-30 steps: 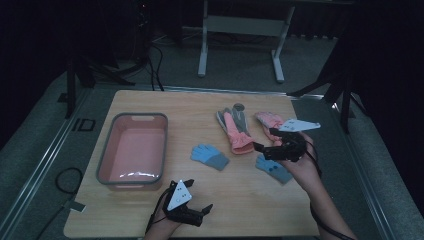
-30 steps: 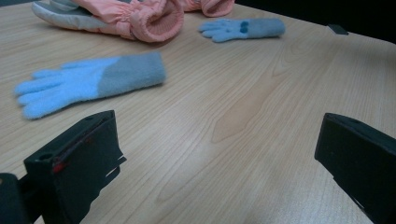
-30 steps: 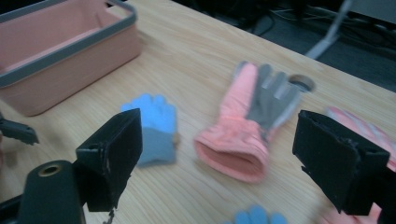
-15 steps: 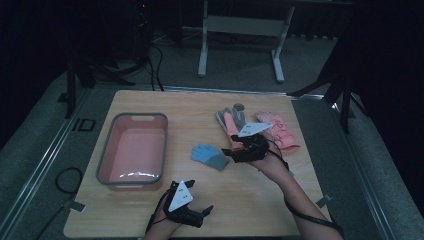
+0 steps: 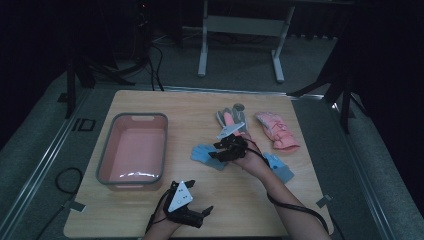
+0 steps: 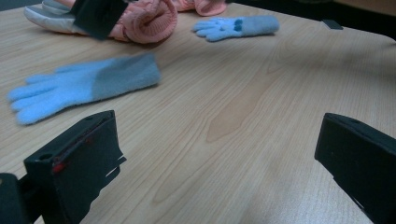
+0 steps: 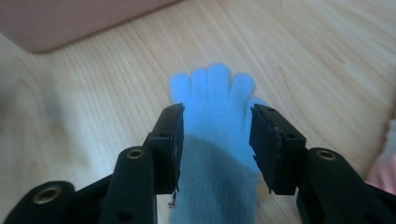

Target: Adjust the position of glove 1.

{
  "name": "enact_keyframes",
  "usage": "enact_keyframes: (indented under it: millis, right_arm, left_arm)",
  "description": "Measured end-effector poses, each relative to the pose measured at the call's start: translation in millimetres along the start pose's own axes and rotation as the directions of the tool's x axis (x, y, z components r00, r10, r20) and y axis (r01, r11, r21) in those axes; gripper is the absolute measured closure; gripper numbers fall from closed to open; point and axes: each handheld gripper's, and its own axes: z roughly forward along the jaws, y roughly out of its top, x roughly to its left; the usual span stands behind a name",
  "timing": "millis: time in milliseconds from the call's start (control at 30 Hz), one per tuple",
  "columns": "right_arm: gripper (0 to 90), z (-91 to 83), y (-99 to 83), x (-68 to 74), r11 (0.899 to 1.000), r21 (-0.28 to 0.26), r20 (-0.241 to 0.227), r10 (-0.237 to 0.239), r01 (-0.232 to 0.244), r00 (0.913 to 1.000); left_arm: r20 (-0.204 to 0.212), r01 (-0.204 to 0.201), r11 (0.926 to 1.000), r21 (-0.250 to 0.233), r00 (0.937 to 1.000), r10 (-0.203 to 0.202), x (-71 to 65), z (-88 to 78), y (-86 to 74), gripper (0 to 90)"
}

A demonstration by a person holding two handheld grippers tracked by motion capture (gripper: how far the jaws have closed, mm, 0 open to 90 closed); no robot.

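Wooden table (image 5: pixel 200 107), light grain, carrying all items. Pink tub (image 5: pixel 107 150) at its left half, upright, well apart from the gloves. Pink-and-grey glove (image 5: pixel 227 119) and pink glove (image 5: pixel 277 131) lying toward the far right side, side by side with a gap between. Second blue glove (image 5: pixel 280 167) flat at the right, just beside the person's right forearm, partly covered by it.

Left gripper (image 5: pixel 192 212) low at the near edge, jaws spread wide, nothing between them; bare wood ahead in the left gripper view.

Right gripper (image 7: pixel 215 140) down over the blue glove (image 7: pixel 212 107) at mid-table, right of the tub. Jaws about half open, just been closing, straddling the glove across the palm: one jaw along each side edge, fingers pointing away beyond the tips. Pads close against the fabric; firm contact cannot be told. Glove flat on the wood, not lifted.
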Motion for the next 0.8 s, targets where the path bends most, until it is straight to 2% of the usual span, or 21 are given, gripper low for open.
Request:
enact_keyframes:
  millis: [167, 300, 367, 433, 567, 600, 633, 667, 700, 733, 800]
  right_arm:
    - [53.4, 19.2, -4.2, -2.1, 0.999, 0.030, 0.009, -0.024, 0.023, 0.9997]
    - [57.7, 30.6, -7.6, -3.7, 0.998, 0.060, -0.003, -0.036, 0.036, 0.9993]
    - [60.7, 37.4, -10.9, -4.1, 0.995, 0.097, -0.006, -0.037, 0.037, 0.9993]
    - [64.7, 38.0, -13.0, -6.3, 0.997, 0.076, -0.020, -0.008, 0.009, 0.9998]
    - [71.8, 37.9, -14.6, -6.2, 0.998, 0.064, -0.006, -0.007, 0.008, 1.0000]
    - [74.4, 38.1, -14.7, -5.8, 0.998, 0.061, -0.001, -0.001, 0.001, 1.0000]
    - [81.7, 38.5, -15.4, -3.4, 0.998, 0.050, 0.012, 0.026, -0.027, 0.9996]
    - [83.5, 38.4, -15.2, -2.5, 0.998, 0.049, 0.020, 0.050, -0.051, 0.9986]
    - [84.9, 38.0, -13.4, -1.4, 0.992, 0.048, 0.047, 0.114, -0.116, 0.9924]
    - [84.9, 38.0, -13.4, -1.4, 0.992, 0.048, 0.047, 0.114, -0.116, 0.9924]
    - [85.8, 33.1, -8.2, 7.5, 0.988, 0.026, 0.104, 0.151, -0.155, 0.9831]
  left_arm:
    - [0.001, 0.000, 1.0000, -0.002, 1.0000, 0.000, 0.0, -0.3, -0.1, 0.2]
    - [0.003, 0.003, 1.0000, -0.004, 1.0000, -0.003, 0.5, -0.3, -0.2, 0.2]
    - [0.005, 0.004, 1.0000, -0.004, 1.0000, -0.004, 0.5, -0.3, -0.2, 0.2]
    - [0.003, 0.003, 1.0000, -0.005, 1.0000, -0.003, 0.5, -0.4, -0.2, 0.2]
    - [0.000, 0.004, 1.0000, -0.004, 1.0000, -0.004, 0.4, -0.4, -0.2, 0.2]
    - [-0.001, 0.003, 1.0000, -0.004, 1.0000, -0.003, 0.4, -0.4, -0.2, 0.2]
    - [-0.001, 0.005, 1.0000, -0.004, 1.0000, -0.005, 0.5, -0.3, -0.2, 0.2]
    - [-0.001, 0.005, 1.0000, -0.004, 1.0000, -0.005, 0.5, -0.3, -0.2, 0.2]
    - [0.001, 0.006, 1.0000, -0.002, 1.0000, -0.006, 0.7, -0.3, -0.1, 0.2]
    - [0.001, 0.008, 1.0000, -0.001, 1.0000, -0.008, 0.9, -0.2, -0.1, 0.2]
    - [0.000, 0.010, 0.9999, -0.005, 0.9999, -0.010, 1.0, -0.5, -0.2, 0.2]
